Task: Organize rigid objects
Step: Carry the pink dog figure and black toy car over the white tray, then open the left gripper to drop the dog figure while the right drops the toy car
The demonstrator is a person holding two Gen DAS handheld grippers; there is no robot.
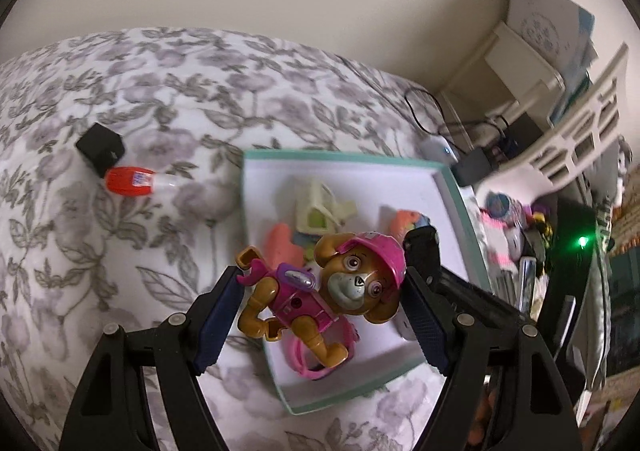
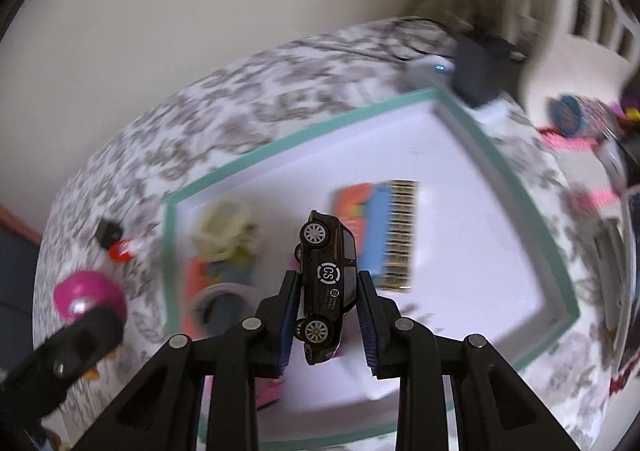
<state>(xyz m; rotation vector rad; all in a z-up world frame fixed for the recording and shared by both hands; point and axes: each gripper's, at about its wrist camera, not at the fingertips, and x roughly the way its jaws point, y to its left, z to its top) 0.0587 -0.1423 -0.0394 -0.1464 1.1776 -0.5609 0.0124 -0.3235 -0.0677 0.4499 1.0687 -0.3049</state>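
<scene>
A toy dog [image 1: 320,291] in a pink helmet and pink suit hangs between the fingers of my left gripper [image 1: 322,279], which is shut on it above the near corner of a teal-rimmed white tray [image 1: 340,157]. My right gripper [image 2: 328,277] is shut on a black toy car [image 2: 326,279], held nose-up over the tray [image 2: 280,143]. Inside the tray lie a cream plastic toy [image 2: 224,227], an orange and blue toy [image 2: 380,231] and a pink ring [image 1: 312,363]. In the right wrist view the dog's pink helmet [image 2: 88,295] shows at the lower left.
The tray rests on a floral bedspread [image 1: 160,91]. Left of it lie a red and white tube [image 1: 132,181] and a small black cube [image 1: 100,147]. Cables, a black box [image 1: 476,167], a white slatted rail [image 1: 580,139] and mixed clutter crowd the right side.
</scene>
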